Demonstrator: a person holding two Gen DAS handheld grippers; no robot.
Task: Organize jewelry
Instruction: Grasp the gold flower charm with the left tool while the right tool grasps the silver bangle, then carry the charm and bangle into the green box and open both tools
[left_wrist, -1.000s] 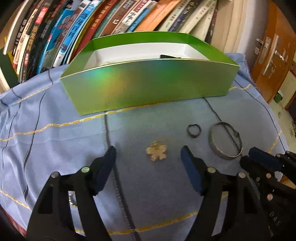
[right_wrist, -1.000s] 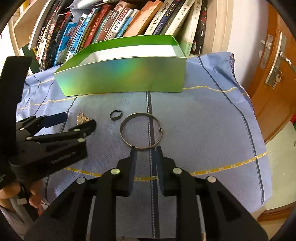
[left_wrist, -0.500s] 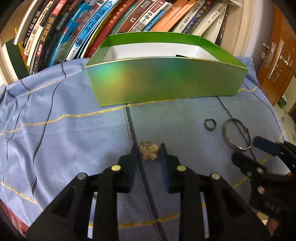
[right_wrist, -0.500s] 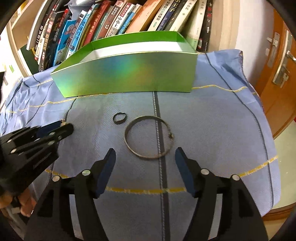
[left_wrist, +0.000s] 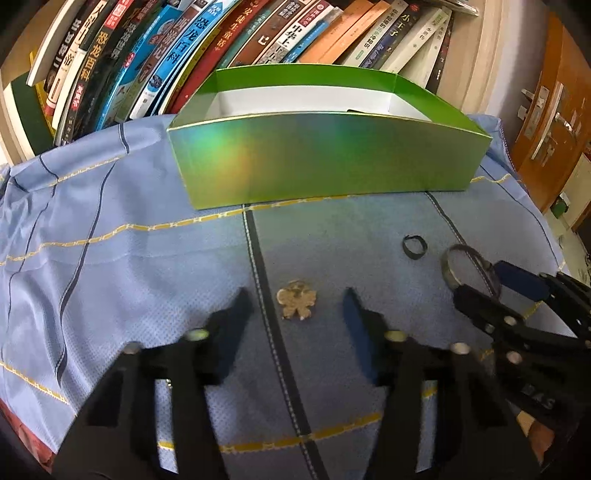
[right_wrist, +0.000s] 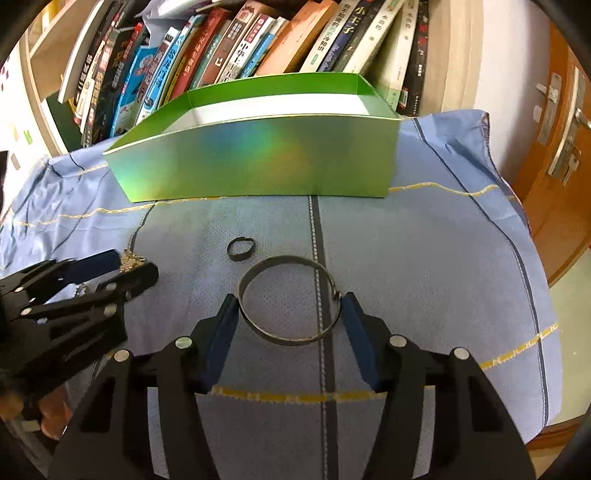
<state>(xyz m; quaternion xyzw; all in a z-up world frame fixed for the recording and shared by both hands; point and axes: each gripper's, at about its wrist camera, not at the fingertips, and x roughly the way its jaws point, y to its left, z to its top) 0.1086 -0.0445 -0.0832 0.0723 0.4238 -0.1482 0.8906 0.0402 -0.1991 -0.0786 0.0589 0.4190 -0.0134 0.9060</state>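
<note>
A gold flower brooch (left_wrist: 297, 303) lies on the blue cloth between the fingers of my open left gripper (left_wrist: 297, 306). A silver bangle (right_wrist: 288, 300) lies flat on the cloth between the fingers of my open right gripper (right_wrist: 288, 306), which stand just outside its sides. A small dark ring (right_wrist: 241, 248) lies beyond the bangle; it also shows in the left wrist view (left_wrist: 413, 247). The green open box (left_wrist: 325, 155) stands behind the jewelry, with something dark inside near its far right. In the right wrist view the left gripper (right_wrist: 131, 264) straddles the brooch (right_wrist: 129, 256).
A row of leaning books (left_wrist: 221, 48) fills the shelf behind the box. The cloth (right_wrist: 424, 258) drops off at the right edge of the table, and a wooden door (right_wrist: 565, 147) stands beyond it.
My left gripper closed around the brooch and has opened again, the brooch still on the cloth. My right gripper opened and moved forward until its fingers flank the bangle.
</note>
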